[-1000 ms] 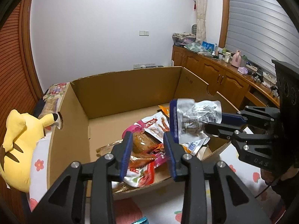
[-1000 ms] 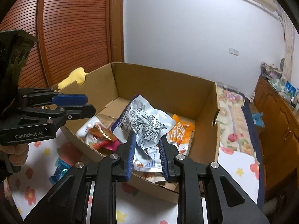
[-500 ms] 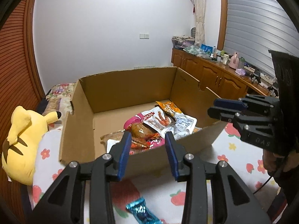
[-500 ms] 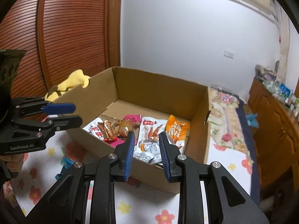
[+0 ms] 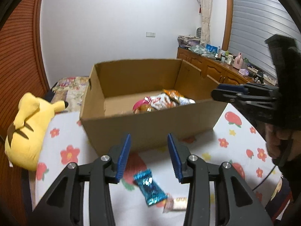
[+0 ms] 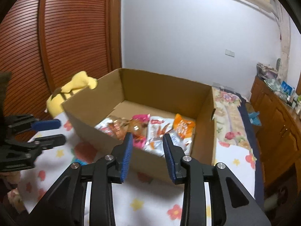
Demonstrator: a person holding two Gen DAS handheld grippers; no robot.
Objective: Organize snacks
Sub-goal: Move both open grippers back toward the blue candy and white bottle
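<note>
While the blue foil snack bar (image 5: 150, 187) lies loose on the flowered cloth (image 5: 210, 150) in front of the cardboard box (image 5: 150, 126), just below the left gripper (image 5: 148, 158), it looks like the next thing to gather, with a paler wrapper (image 5: 176, 203) touching its near end. The left gripper's jaws have just been opening and stand partly apart with nothing between them; to take the bar cleanly they should come down across its narrow width, clear of the paler wrapper. The right gripper (image 6: 146, 156) has also just been opening its jaws and is empty, poised before the box's near wall. Several packets (image 6: 160, 130) already lie inside the box. A yellow plush toy (image 5: 28, 124) rests beside the box, apart from the work
</note>
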